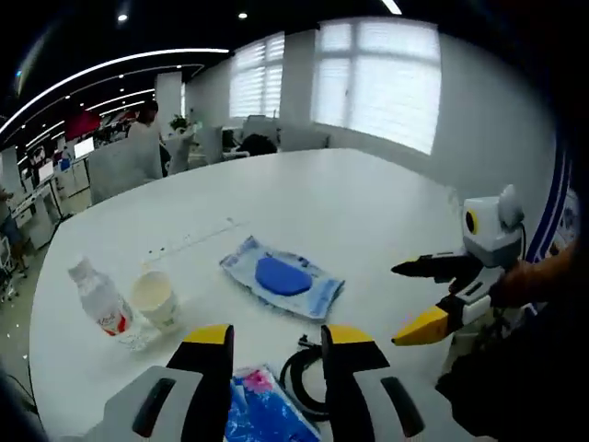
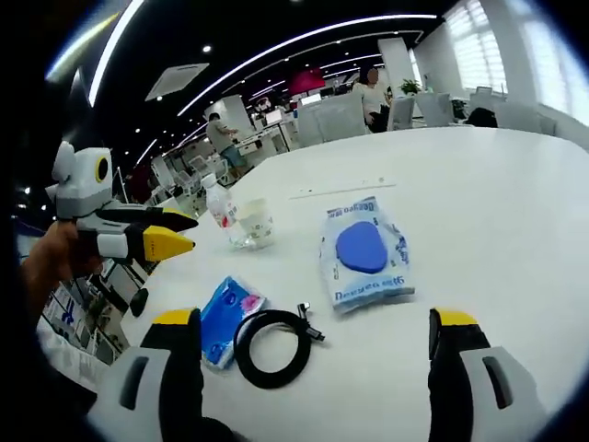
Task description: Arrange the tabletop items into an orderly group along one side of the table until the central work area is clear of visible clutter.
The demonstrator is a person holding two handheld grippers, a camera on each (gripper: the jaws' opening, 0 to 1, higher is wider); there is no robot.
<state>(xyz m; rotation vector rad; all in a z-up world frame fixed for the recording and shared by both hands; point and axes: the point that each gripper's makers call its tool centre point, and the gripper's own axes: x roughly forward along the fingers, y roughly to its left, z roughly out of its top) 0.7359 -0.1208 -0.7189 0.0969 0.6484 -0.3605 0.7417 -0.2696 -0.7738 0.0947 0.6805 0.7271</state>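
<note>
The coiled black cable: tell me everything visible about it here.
The coiled black cable lies flat on the white table as a loose ring of thin, rubbery-looking cord, with a small metallic plug end poking out on one side. It sits beside the small blue packet, apparently touching its edge. It lies between the right gripper's jaws, which are open; neither jaw touches it.

**Bright daylight, fisheye bending, soft edges**

Strong daylight is admitted through blinded windows [image 1: 377, 78] far beyond the jaws, where detail is washed out. Ceiling strip lights [image 2: 304, 41] are bent into arcs by the lens. The white table [image 1: 350, 212] is evenly lit, with only faint shadows cast. Sharpness is lost toward the edges; the distant office is perhaps slightly out of focus.
</note>
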